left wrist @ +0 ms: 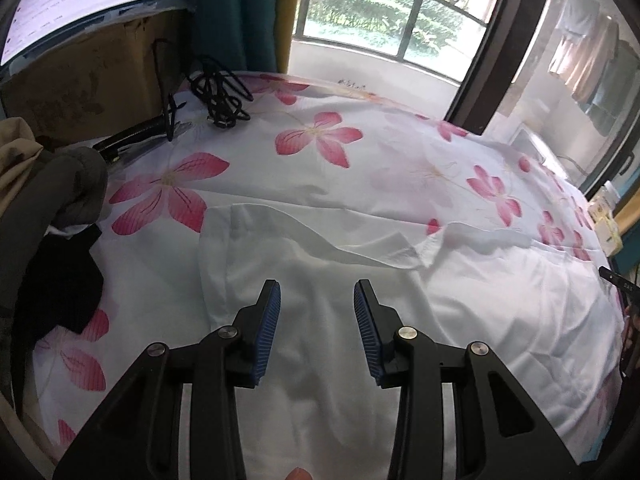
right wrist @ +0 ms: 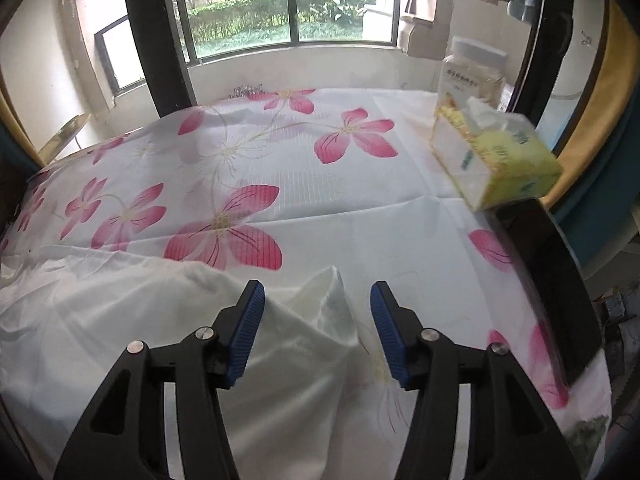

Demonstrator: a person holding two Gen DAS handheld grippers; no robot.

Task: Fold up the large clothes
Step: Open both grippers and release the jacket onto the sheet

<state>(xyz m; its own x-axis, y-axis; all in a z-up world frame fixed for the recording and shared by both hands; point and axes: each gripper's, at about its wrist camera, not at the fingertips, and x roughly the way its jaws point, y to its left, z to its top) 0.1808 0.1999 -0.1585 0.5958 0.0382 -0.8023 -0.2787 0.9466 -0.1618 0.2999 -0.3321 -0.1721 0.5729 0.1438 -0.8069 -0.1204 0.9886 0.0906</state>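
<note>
Left wrist footage showed the left gripper (left wrist: 317, 292) held with its blue-padded jaws apart and nothing between them, poised over a white, thin-fabric garment (left wrist: 320, 280) spread on a white bedsheet printed with pink flowers (left wrist: 312, 140). One sleeve (left wrist: 384, 250) had been laid across ahead of the jaws. The right gripper (right wrist: 317, 294) was likewise seen parted and empty, a raised corner of the garment (right wrist: 324, 300) lying just ahead between its jaws. Folding was judged barely begun; most folds remained to be made.
</note>
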